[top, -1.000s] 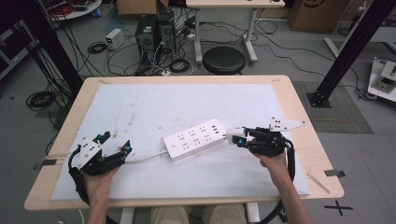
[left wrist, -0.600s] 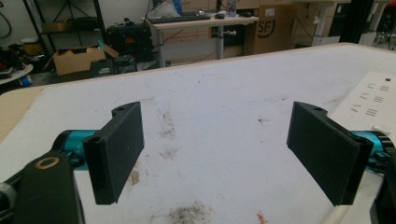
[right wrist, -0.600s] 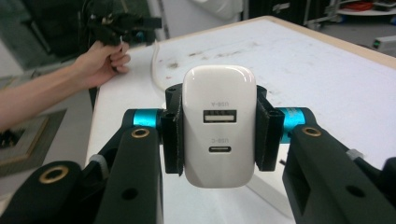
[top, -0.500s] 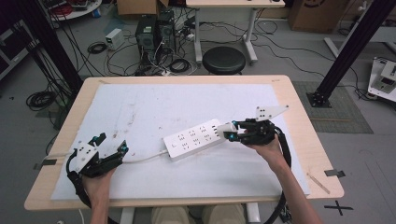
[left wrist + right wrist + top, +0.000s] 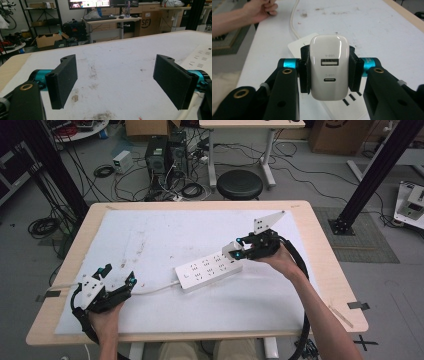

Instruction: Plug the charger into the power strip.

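A white USB charger (image 5: 329, 67) is clamped between the jaws of the right gripper (image 5: 239, 251), right of centre in the high view, and is held just over the right end of the white power strip (image 5: 209, 270) lying mid-frame on the white table cover (image 5: 165, 232). At lower left, the left gripper (image 5: 118, 274) is seen with its jaws spread wide and nothing between them, the strip's cord (image 5: 152, 290) running toward it

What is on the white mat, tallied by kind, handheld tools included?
Power strip: 1
USB charger, held in the right claw: 1
Claws, the left claw being the other: 2
Total: 4
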Motion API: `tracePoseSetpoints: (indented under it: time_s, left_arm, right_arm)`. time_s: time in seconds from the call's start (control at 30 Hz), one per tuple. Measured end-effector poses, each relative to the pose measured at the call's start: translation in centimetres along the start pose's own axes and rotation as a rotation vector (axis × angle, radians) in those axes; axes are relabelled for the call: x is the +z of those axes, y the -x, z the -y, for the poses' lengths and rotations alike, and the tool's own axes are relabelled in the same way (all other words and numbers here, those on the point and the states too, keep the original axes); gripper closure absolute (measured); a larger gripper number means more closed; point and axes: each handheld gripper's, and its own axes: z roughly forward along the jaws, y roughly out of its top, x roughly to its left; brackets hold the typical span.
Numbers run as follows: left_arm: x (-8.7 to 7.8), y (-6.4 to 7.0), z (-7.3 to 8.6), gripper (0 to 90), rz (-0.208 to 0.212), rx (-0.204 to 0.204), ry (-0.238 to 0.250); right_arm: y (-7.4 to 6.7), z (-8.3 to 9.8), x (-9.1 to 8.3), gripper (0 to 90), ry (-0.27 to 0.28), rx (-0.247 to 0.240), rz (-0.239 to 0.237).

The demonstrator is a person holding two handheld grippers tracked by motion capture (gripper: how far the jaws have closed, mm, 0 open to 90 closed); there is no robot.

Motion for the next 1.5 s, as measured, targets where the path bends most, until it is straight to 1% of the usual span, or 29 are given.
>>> tracePoseSetpoints:
  time_s: [0.03, 0.1, 0.13, 0.2, 0.23, 0.27, 0.3, 0.37, 0.4, 0.43, 0.47, 0.5, 0.53, 0.57, 0.67, 0.7, 0.73, 0.77, 0.83, 0.87, 0.97, 1.0, 1.13, 1.2, 1.3, 1.33, 1.37, 1.47, 1.5]
  left_arm:
    - [0.0, 0.0, 0.0, 19.5, 0.000, -0.001, -0.003]
    - [0.0, 0.0, 0.0, 19.5, 0.006, -0.001, -0.001]
    - [0.0, 0.0, 0.0, 19.5, 0.009, 0.000, -0.005]
    - [0.1, 0.1, 0.0, 19.5, 0.014, 0.004, -0.011]
    - [0.1, 0.1, 0.0, 19.5, 0.014, 0.004, -0.011]
    - [0.1, 0.1, 0.0, 19.5, 0.014, 0.004, -0.011]
    - [0.1, 0.1, 0.0, 19.5, 0.011, 0.004, -0.015]
    - [0.1, 0.1, 0.0, 19.5, 0.007, -0.003, -0.015]
    - [0.1, 0.1, 0.0, 19.5, 0.007, -0.003, -0.015]
    - [0.0, 0.1, 0.1, 19.5, 0.003, -0.004, -0.013]
    - [0.0, 0.1, 0.1, 19.5, 0.003, -0.004, -0.013]
    - [0.0, 0.1, 0.1, 19.5, 0.003, -0.004, -0.013]
    - [0.0, 0.1, 0.1, 19.5, 0.002, -0.005, -0.014]
    - [0.0, 0.1, 0.1, 19.5, 0.003, -0.005, -0.016]
    - [0.0, 0.1, 0.1, 19.5, 0.003, -0.007, -0.016]
    - [0.0, 0.1, 0.1, 19.5, 0.003, -0.007, -0.016]
    - [0.0, 0.1, 0.1, 19.5, 0.002, -0.008, -0.018]
    - [0.0, 0.1, 0.1, 19.5, 0.002, -0.009, -0.018]
    - [0.0, 0.2, 0.1, 19.6, 0.001, -0.008, -0.019]
    - [0.0, 0.2, 0.1, 19.5, 0.001, -0.010, -0.016]
    - [0.0, 0.1, 0.1, 19.5, 0.002, -0.011, -0.016]
    - [-0.1, 0.1, 0.1, 19.5, 0.002, -0.009, -0.016]
    - [0.0, 0.1, 0.1, 19.5, -0.001, -0.012, -0.017]
    - [0.0, 0.1, 0.1, 19.5, 0.000, -0.013, -0.019]
    - [-0.1, 0.1, 0.1, 19.5, -0.004, -0.013, -0.019]
    - [-0.1, 0.1, 0.1, 19.5, -0.003, -0.017, -0.018]
    - [-0.1, 0.1, 0.1, 19.5, -0.004, -0.016, -0.017]
    - [-0.1, 0.1, 0.1, 19.5, -0.003, -0.013, -0.018]
    - [-0.1, 0.2, 0.1, 19.5, 0.001, -0.015, -0.016]
  right_arm:
    - [0.3, -0.2, 0.1, 63.3, -0.011, -0.016, 0.005]
    - [0.8, -0.6, 0.5, 63.3, -0.045, -0.038, -0.009]
    - [1.1, -0.8, 0.6, 63.3, -0.065, -0.054, -0.008]
    - [1.6, -1.0, 1.0, 63.3, -0.094, -0.068, -0.019]
    - [1.6, -1.0, 1.0, 63.3, -0.094, -0.068, -0.019]
    - [1.9, -1.1, 1.1, 63.3, -0.108, -0.082, -0.021]
    - [2.3, -1.4, 1.4, 63.3, -0.137, -0.097, -0.029]
    - [2.7, -1.7, 1.7, 63.3, -0.154, -0.115, -0.039]
    - [2.7, -1.7, 1.7, 63.3, -0.154, -0.115, -0.039]
    - [2.9, -2.0, 2.0, 63.3, -0.188, -0.136, -0.046]
    - [2.9, -2.0, 2.0, 63.3, -0.188, -0.136, -0.046]
    - [3.1, -2.1, 2.2, 63.3, -0.195, -0.146, -0.051]
    - [3.3, -2.2, 2.5, 63.3, -0.213, -0.166, -0.059]
    - [3.4, -2.2, 2.7, 63.4, -0.231, -0.171, -0.061]
    - [3.5, -2.3, 3.5, 63.4, -0.287, -0.213, -0.073]
    - [3.5, -2.3, 3.5, 63.4, -0.287, -0.213, -0.073]
    - [3.6, -2.4, 4.0, 63.4, -0.309, -0.234, -0.091]
    - [3.6, -2.5, 4.2, 63.4, -0.326, -0.243, -0.104]
    - [3.7, -2.8, 4.7, 63.4, -0.361, -0.263, -0.115]
    - [3.6, -2.9, 5.0, 63.4, -0.374, -0.283, -0.114]
    - [3.7, -3.2, 5.2, 63.4, -0.372, -0.291, -0.122]
    - [3.8, -3.4, 5.4, 63.4, -0.374, -0.299, -0.135]
    - [4.1, -3.9, 6.0, 63.4, -0.423, -0.329, -0.136]
    - [4.1, -4.1, 6.0, 63.4, -0.426, -0.330, -0.138]
    - [4.3, -4.6, 6.3, 63.4, -0.429, -0.342, -0.155]
    - [4.4, -4.7, 6.5, 63.4, -0.441, -0.348, -0.152]
    - [4.5, -4.9, 6.8, 63.4, -0.468, -0.362, -0.159]
    - [4.6, -5.0, 7.0, 63.4, -0.479, -0.368, -0.158]
    - [4.7, -5.3, 7.4, 63.4, -0.507, -0.375, -0.163]
